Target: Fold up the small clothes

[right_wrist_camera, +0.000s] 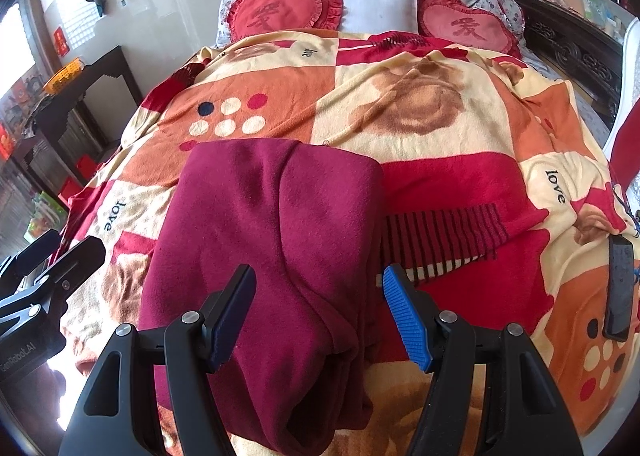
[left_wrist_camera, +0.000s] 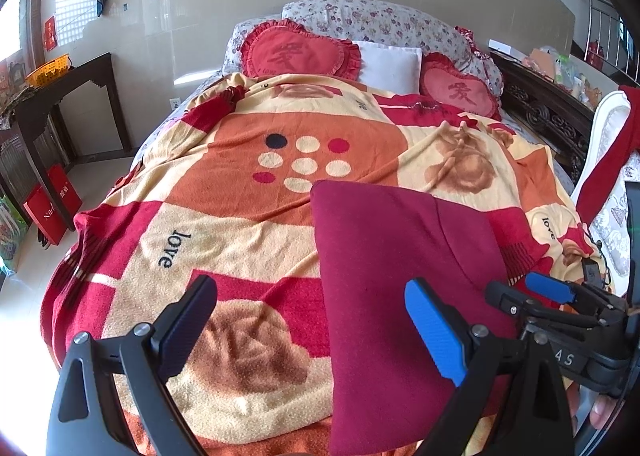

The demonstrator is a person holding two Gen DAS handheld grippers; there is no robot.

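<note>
A dark red garment (left_wrist_camera: 400,280) lies folded lengthwise on the patterned blanket (left_wrist_camera: 240,224) near the bed's front edge; it also shows in the right wrist view (right_wrist_camera: 272,256). My left gripper (left_wrist_camera: 312,320) is open and empty, its blue finger over the garment's left part, its black finger over the blanket. My right gripper (right_wrist_camera: 320,316) is open and empty, its fingers on either side of the garment's near right fold. The right gripper shows at the right in the left wrist view (left_wrist_camera: 552,296), and the left gripper shows at the left edge in the right wrist view (right_wrist_camera: 40,272).
Two red heart cushions (left_wrist_camera: 296,50) and a white pillow (left_wrist_camera: 392,64) lie at the headboard. A dark phone (right_wrist_camera: 620,288) lies on the blanket at the right. A dark wooden table (left_wrist_camera: 60,104) stands left of the bed, a white chair (left_wrist_camera: 608,160) to the right.
</note>
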